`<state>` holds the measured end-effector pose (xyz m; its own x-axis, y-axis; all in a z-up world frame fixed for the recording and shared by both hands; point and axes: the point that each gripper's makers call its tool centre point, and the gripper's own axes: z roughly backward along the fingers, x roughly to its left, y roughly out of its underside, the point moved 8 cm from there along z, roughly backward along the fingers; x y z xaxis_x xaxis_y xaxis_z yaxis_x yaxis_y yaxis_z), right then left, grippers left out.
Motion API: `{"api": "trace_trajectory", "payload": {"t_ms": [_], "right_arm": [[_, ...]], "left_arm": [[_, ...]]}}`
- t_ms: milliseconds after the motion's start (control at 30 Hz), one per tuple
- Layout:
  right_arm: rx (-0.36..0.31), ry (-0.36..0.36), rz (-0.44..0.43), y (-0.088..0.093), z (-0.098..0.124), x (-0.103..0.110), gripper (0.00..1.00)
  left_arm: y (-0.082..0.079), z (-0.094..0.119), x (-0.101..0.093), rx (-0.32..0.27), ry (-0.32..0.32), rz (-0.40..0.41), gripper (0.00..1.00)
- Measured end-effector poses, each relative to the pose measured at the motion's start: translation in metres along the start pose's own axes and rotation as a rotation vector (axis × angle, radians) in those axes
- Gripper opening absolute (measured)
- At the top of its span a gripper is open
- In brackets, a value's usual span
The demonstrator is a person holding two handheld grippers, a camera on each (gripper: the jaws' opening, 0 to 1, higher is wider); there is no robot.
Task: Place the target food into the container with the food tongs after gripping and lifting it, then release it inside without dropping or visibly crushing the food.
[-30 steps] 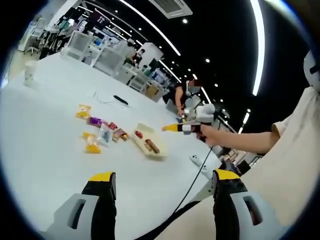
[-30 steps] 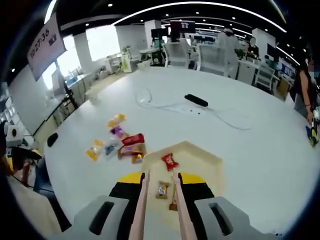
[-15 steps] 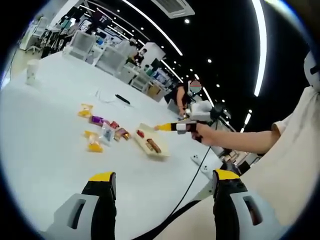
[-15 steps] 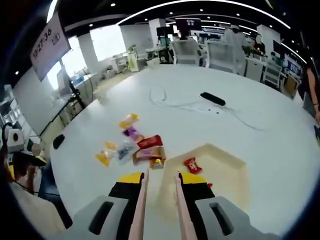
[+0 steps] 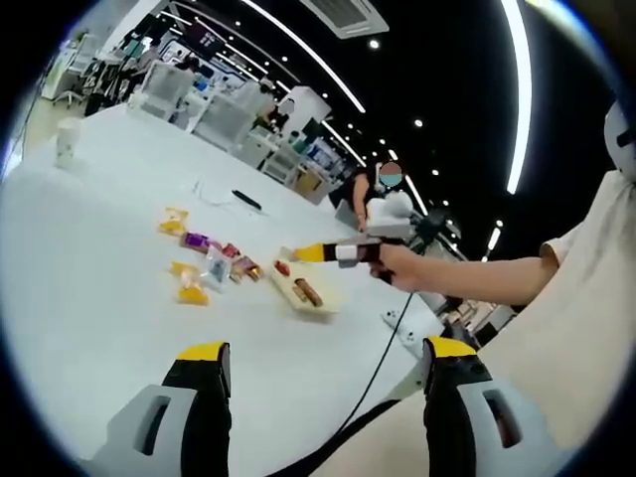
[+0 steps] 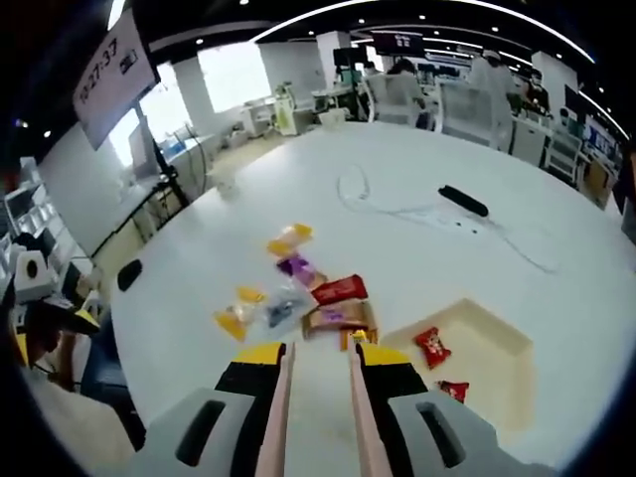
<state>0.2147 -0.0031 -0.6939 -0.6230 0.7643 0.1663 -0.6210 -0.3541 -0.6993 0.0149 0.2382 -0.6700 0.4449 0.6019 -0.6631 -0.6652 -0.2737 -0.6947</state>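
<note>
White table (image 6: pixel 556 238) bears snack packets (image 6: pixel 298 298), tray (image 6: pixel 497 343), probably cable (image 6: pixel 397 209).

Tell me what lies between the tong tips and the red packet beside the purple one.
In the right gripper view, a brown snack packet lies between the food tongs and the red packet; a small orange wrapper sits right at the tips.

From my right gripper view, snack packets (image 6: pixel 298 298) lie scattered on the table (image 6: pixel 437 149) just left of the tray (image 6: pixel 497 343), two packets (image 6: pixel 433 346) sit inside it, and a cable (image 6: pixel 397 204) trails well behind them.
</note>
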Motion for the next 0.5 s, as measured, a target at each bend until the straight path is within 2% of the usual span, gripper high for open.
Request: {"api": "trace_trajectory", "payload": {"t_ms": [300,500], "right_arm": [[-0.006,-0.053,0.028,-0.016,-0.017,0.024,0.27],[0.036,-0.107,0.05,-0.012,-0.029,0.035,0.28]], "left_arm": [[0.0,0.005,0.001,-0.006,-0.009,0.002,0.79],[0.005,0.005,0.003,-0.004,-0.013,0.016,0.79]]}}
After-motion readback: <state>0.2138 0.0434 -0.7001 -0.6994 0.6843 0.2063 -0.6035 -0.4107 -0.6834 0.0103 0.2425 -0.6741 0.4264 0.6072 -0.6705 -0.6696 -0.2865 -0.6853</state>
